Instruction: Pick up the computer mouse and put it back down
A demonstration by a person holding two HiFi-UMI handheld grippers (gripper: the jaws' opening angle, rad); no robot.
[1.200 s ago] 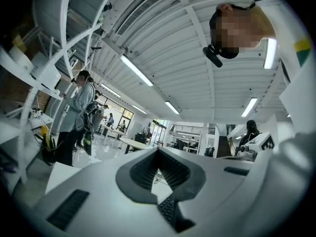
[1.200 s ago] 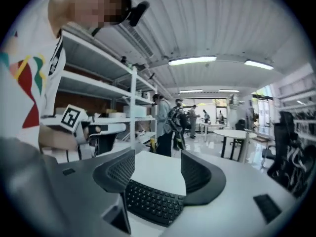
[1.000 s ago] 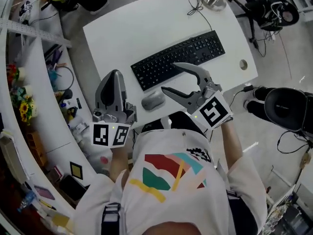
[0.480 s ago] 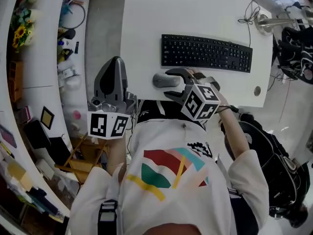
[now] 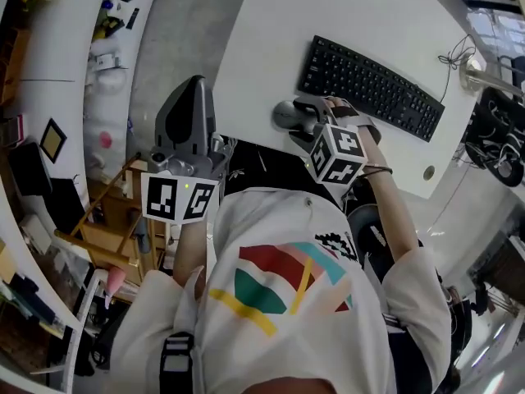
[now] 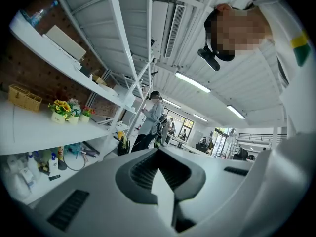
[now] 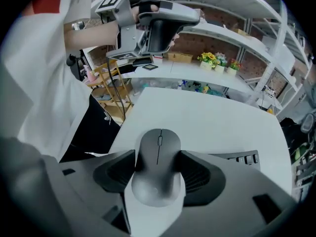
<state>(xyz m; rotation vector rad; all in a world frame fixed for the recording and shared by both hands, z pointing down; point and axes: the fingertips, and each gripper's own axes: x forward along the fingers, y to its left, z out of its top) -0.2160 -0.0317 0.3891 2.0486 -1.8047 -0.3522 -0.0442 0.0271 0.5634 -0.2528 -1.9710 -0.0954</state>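
Observation:
The grey computer mouse lies near the front edge of the white table, just left of the keyboard. My right gripper reaches it from the right. In the right gripper view the mouse sits between the two jaws, with a pad pressed against each of its sides; my right gripper is shut on it. I cannot tell whether the mouse is off the table. My left gripper is held up left of the table, off its edge, jaws together and holding nothing.
A black keyboard lies right of the mouse, with a cable and a metal stand beyond it. A wooden stool and cluttered white shelves are on the left. A person stands far off.
The right gripper, open beside the mouse a second ago, has moved onto it and closed on its sides. The head view has swung round. The left gripper stays raised and shut.

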